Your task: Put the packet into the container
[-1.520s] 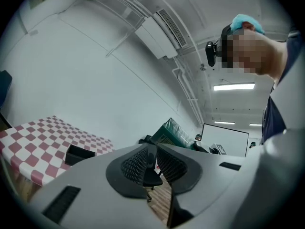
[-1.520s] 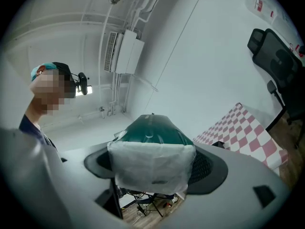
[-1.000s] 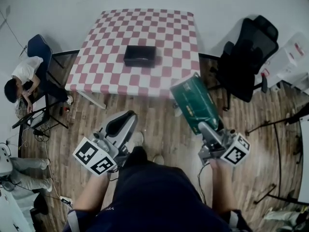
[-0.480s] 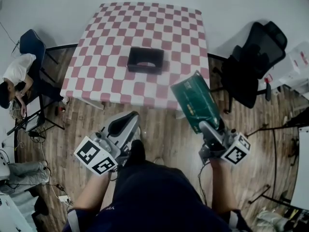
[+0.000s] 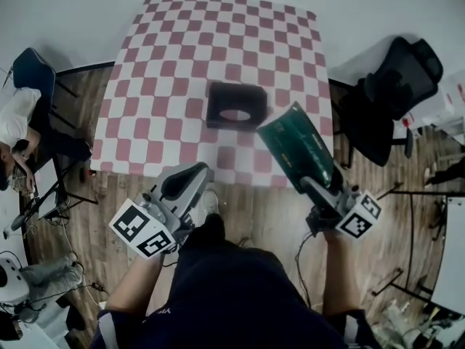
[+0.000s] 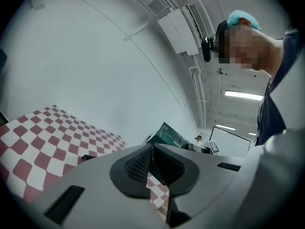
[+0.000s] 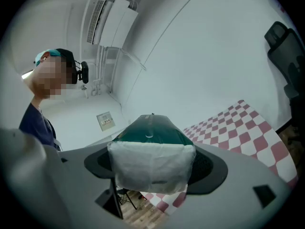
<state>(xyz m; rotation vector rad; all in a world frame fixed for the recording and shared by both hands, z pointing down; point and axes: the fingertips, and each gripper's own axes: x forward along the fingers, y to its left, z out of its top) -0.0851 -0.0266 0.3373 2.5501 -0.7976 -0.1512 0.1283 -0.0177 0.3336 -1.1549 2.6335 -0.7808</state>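
Had the right tongs (image 5: 314,185) clenched on the packet (image 5: 296,147), jaws wide, biting across its white end. Found the left tongs (image 5: 195,174) pressed together with nothing between them, parked low off the near tabletop (image 5: 167,86) edge.

Judged the packet light and soft: a puffed film pouch, likely slick on the glossy faces and easy to dent. Reckoned the flat white seam end the safest hold, as taken here, since the bulged middle would probably squirm out of a pinch. Expected the free end to droop or swing, held by one end like that, so would lower it slowly and nose-first.

Noted the looks: long, dark green, shiny, pale print lines on the upper face, white band at the gripped end, rounded belly in the right gripper view.

Placed it in the air over the near right part of the red-and-white checked tabletop, free end tilted up and pointing toward the black container (image 5: 236,105). Read it as near the container's right front corner but not in it. Saw the container open and apparently empty, mid-tabletop.
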